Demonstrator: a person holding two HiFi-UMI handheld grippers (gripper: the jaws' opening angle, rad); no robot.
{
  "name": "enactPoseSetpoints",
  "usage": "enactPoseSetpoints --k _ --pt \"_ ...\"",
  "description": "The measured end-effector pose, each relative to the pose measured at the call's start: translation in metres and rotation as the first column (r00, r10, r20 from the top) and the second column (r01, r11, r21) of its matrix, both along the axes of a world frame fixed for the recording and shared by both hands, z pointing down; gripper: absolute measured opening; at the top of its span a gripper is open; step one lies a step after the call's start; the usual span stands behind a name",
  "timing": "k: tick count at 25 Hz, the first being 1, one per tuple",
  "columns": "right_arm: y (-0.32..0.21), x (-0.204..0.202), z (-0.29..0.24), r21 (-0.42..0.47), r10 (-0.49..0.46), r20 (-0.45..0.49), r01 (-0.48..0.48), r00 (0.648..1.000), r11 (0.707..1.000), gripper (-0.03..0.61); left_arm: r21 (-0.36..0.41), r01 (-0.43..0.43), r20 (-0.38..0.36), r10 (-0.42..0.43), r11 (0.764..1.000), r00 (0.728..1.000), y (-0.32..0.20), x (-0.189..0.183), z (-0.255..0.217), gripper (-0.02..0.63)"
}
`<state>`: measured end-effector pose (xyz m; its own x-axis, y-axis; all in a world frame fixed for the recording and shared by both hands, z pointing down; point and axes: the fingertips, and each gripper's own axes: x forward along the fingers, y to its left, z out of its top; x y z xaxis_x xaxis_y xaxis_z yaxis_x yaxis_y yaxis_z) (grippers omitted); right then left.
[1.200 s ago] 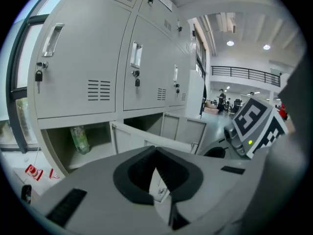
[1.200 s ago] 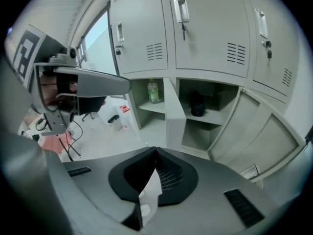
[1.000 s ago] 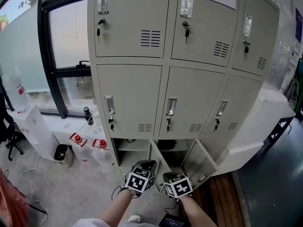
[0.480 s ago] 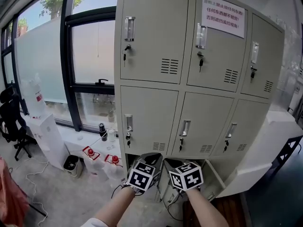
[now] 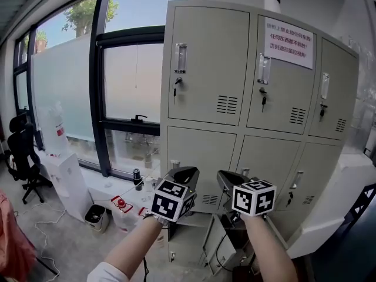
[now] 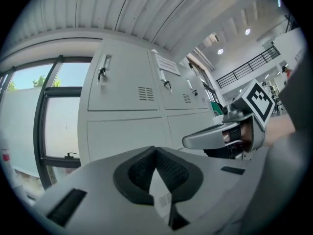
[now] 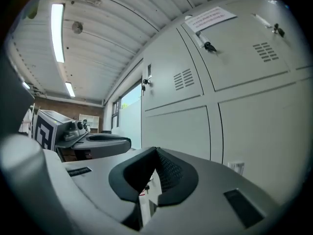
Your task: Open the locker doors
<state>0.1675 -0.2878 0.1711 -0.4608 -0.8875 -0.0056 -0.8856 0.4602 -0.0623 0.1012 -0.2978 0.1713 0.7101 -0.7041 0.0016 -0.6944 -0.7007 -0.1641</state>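
**Two closed tools level with the middle row, upper doors all shut**

The locker (image 5: 252,16) stood straight ahead, just right of the big window (image 5: 126,93), and it filled the far side of the scene. Its three top-row doors (image 5: 208,63) were flat and closed, each with a key hanging in its lock, and a printed notice (image 5: 286,42) was stuck on the middle one. The middle-row doors (image 5: 200,151) were closed as well. Down low a bottom door (image 5: 216,248) seemed to hang ajar, though the arms covered much of that corner.

In front of the middle row, the left gripper (image 5: 187,172) and the right gripper (image 5: 225,176) were side by side, close together but apart, both pointing level at the cabinet. Neither one touched a door or handle. The left gripper's jaws were pressed together at the tips with nothing between them. The right gripper's were the same, tips meeting and empty.

Further left, red-capped bottles (image 5: 120,204) and a small bin (image 5: 96,216) sat on the floor below the window, with an office chair (image 5: 23,157) at the far left.
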Motion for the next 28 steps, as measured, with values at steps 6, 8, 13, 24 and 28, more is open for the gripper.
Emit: enactPoseSetpoints --k 6,8,13,24,28 --pt "-0.032 -0.023 -0.086 0.121 0.064 -0.108 -0.051 0.992 0.991 0.027 0.060 0.032 -0.014 -0.032 0.998 0.999 -0.026 -0.033 -0.069 -0.005" --pt "-0.041 -0.033 -0.114 0.158 0.087 -0.141 -0.065 0.986 0.985 0.026 0.057 0.033 -0.042 -0.031 0.998 0.999 -0.037 -0.044 -0.090 -0.005" --pt "-0.057 -0.065 -0.185 0.269 0.112 -0.233 -0.047 0.966 0.962 0.025 0.100 0.044 -0.033 -0.041 0.994 0.999 -0.059 -0.067 -0.138 -0.005" --pt "-0.111 -0.119 -0.287 0.247 0.011 -0.163 0.030 0.987 0.969 0.031 0.181 0.057 -0.060 -0.047 0.982 0.997 -0.091 -0.112 -0.226 -0.005" --pt "-0.138 -0.123 -0.298 0.220 0.047 -0.152 -0.012 0.987 0.975 0.096 0.195 0.076 -0.083 -0.061 0.978 0.995 -0.105 -0.131 -0.238 -0.005"
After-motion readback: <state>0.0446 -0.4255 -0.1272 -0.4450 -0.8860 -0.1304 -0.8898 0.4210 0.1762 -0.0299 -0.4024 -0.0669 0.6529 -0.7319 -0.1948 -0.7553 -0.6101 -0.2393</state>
